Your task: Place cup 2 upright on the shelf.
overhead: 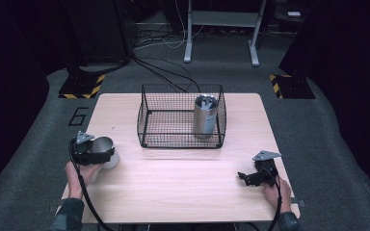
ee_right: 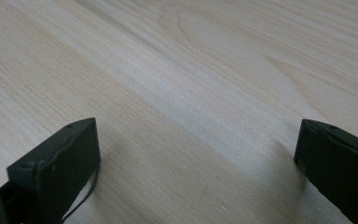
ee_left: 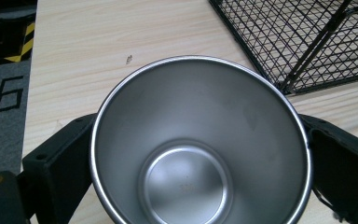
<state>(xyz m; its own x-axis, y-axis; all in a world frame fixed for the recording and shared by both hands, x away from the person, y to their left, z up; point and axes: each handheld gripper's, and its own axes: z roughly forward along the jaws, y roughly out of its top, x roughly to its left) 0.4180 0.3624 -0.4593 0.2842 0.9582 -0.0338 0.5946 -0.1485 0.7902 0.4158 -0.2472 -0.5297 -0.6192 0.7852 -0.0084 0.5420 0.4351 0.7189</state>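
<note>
A shiny steel cup (overhead: pixel 105 150) sits at the table's left edge, and my left gripper (overhead: pixel 92 151) is shut on it. In the left gripper view the empty cup (ee_left: pixel 200 144) lies between the two black jaws, which press its sides. A black wire basket (overhead: pixel 147 122) stands at the middle back of the table with a tall steel tumbler (overhead: pixel 205 116) upright in its right half. My right gripper (overhead: pixel 244 177) is open near the table's front right, low over bare wood (ee_right: pixel 191 93), with nothing between its jaws.
The light wooden table (overhead: pixel 183 187) has free room across its front and middle. The basket corner (ee_left: pixel 303 51) lies just right of the held cup. Grey carpet with a "6" mark (overhead: pixel 78 115) surrounds the table; cables and stand legs lie behind.
</note>
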